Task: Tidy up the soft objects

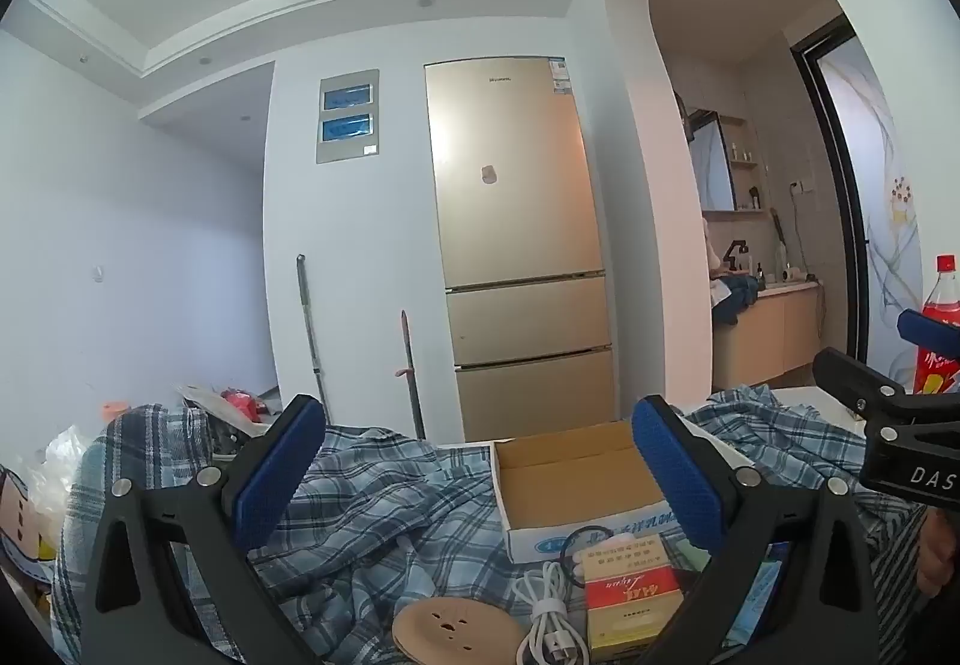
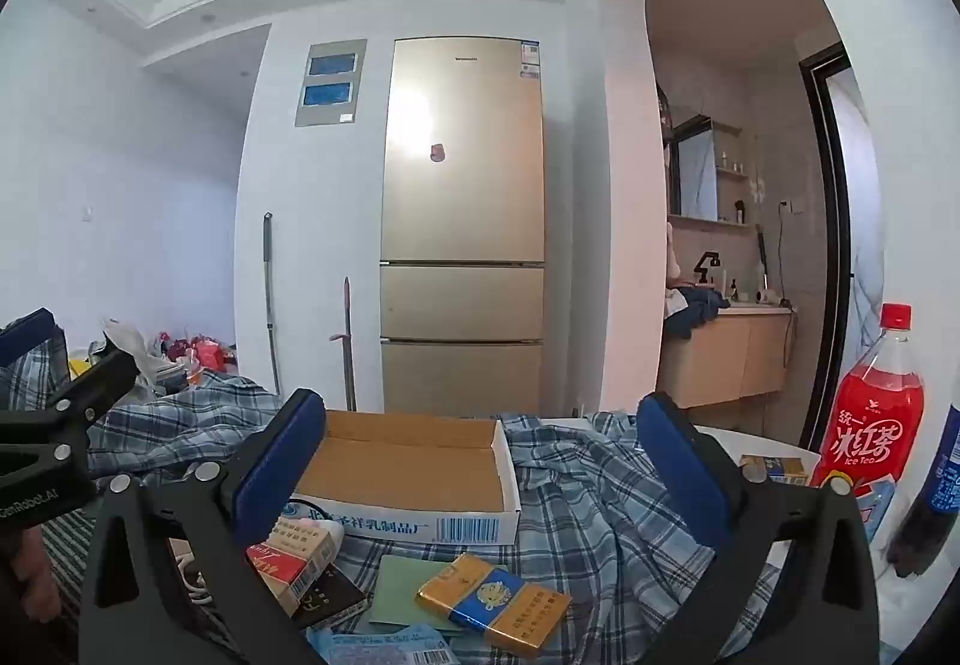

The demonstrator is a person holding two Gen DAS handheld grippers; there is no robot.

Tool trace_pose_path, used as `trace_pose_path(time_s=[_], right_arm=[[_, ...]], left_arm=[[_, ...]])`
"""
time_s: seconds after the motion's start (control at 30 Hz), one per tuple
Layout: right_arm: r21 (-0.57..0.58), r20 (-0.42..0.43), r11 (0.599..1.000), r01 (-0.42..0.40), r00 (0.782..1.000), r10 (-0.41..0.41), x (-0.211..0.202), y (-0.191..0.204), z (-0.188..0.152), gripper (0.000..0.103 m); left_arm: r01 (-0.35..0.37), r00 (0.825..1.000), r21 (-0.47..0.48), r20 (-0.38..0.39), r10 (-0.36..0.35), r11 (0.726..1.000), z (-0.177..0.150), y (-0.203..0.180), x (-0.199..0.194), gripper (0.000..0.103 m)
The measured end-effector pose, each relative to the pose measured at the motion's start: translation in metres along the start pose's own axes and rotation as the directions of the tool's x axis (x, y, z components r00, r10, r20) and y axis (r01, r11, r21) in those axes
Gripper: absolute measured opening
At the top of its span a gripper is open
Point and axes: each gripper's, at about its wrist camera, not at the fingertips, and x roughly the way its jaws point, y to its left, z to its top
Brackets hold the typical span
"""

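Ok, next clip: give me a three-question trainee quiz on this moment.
1. True or false: the cardboard box is empty.
2. What stands at the far right in the right wrist view? A) red ice tea bottle B) kettle C) lamp
3. Fill in: both the left gripper and the right gripper are ____, holding nothing, above the plaid cloth.

Key: 1 true; 2 A; 3 open
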Motion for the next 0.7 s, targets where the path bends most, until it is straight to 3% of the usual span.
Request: trace_pose_path(time_s=[0.13, 0.7], right_arm=[[-0.004, -0.038, 1.0, -0.005, 0.999, 0.005, 0.004, -0.001, -0.001, 0.103], [0.017, 0.048, 1.0, 0.008, 0.999, -0.009, -0.013, -0.004, 0.001, 0.103]], left_arm=[[0.005, 1.0, 0.0, -0.015, -0.005, 1.0, 0.0, 0.004, 0.003, 0.103], [-0.024, 0.999, 0.003, -0.044, 0.024, 1.0, 0.002, 0.003, 0.007, 0.103]])
